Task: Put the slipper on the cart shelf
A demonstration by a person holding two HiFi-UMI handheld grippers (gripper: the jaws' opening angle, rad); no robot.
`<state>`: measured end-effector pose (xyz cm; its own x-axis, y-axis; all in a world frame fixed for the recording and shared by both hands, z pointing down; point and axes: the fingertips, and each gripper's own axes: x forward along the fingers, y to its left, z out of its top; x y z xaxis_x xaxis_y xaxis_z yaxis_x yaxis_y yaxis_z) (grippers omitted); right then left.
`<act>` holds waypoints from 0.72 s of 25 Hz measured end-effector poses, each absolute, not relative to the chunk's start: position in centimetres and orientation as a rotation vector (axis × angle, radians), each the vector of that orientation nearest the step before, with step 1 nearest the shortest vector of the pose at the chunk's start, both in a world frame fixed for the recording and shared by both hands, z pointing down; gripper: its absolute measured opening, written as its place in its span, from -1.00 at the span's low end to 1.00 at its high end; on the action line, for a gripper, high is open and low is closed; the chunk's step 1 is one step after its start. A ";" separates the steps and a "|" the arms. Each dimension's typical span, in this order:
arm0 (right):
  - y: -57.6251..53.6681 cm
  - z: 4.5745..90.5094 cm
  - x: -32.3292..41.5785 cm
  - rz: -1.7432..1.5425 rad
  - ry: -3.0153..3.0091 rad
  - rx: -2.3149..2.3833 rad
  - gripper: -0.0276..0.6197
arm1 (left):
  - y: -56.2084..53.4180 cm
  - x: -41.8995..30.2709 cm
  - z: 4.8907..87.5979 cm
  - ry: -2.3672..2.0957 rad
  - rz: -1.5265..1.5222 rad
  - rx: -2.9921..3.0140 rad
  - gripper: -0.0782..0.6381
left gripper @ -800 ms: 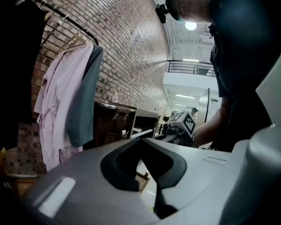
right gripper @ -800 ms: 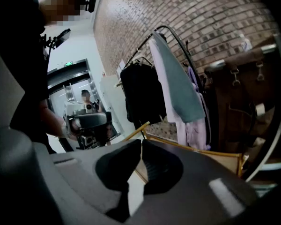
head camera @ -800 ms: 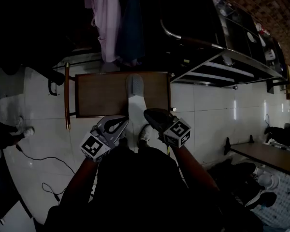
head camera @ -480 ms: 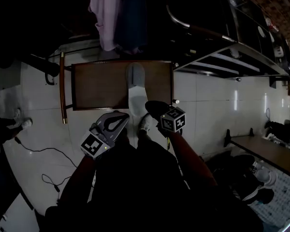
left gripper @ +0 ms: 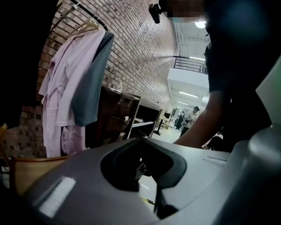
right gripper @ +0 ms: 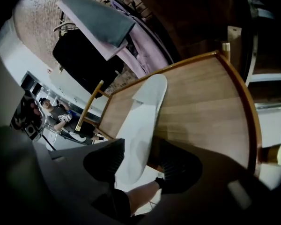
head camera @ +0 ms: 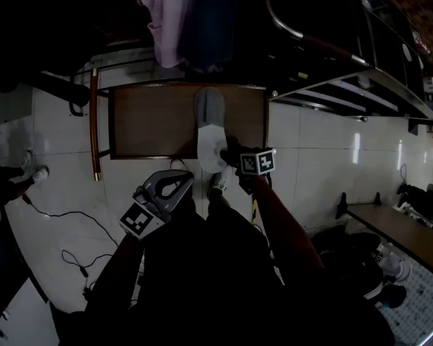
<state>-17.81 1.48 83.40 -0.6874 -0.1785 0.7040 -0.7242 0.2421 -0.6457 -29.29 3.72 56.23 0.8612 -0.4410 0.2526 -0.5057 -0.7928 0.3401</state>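
Observation:
A white slipper [head camera: 209, 125] with a grey toe lies lengthwise on the brown wooden cart shelf [head camera: 151, 121], heel at the near edge. My right gripper [head camera: 227, 161] points down at the heel and is shut on it. In the right gripper view the slipper [right gripper: 140, 125] runs out between the dark pads [right gripper: 105, 161] of the right gripper [right gripper: 138, 163] onto the shelf [right gripper: 201, 107]. My left gripper [head camera: 175, 182] hangs lower left, off the shelf, jaws together and empty. In its own view the left gripper [left gripper: 140, 142] points level towards hanging clothes.
Pink and dark garments [head camera: 166, 20] hang on a rail behind the cart. The cart's wooden handle [head camera: 94, 121] stands at its left. Steel racks [head camera: 346, 85] fill the upper right. A cable [head camera: 65, 229] lies on the white tiles. My own shoe [head camera: 218, 182] is just below the shelf edge.
The right gripper has moved forward and up to the shelf's near edge, and the slipper has slid further onto the shelf with it. The left gripper has stayed in place.

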 end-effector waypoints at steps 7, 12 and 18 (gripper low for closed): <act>2.1 86.9 -18.4 1.573 -1.910 0.756 -0.23 | 4.1 -30.7 57.4 -0.733 0.248 2.599 -0.77; 2.1 86.9 -18.9 1.604 -1.931 0.756 -0.47 | 4.3 -31.1 57.6 -0.752 0.248 2.592 -0.77; 1.6 84.4 -19.6 1.707 -2.034 0.775 -0.69 | 4.3 -31.4 57.5 -0.760 0.247 2.592 -0.77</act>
<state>-19.55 1.61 84.35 -0.7787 -0.1709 0.6037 -0.6242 0.1136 -0.7730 -31.39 4.28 57.53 0.8341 -0.4735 0.2829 -0.5494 -0.7591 0.3491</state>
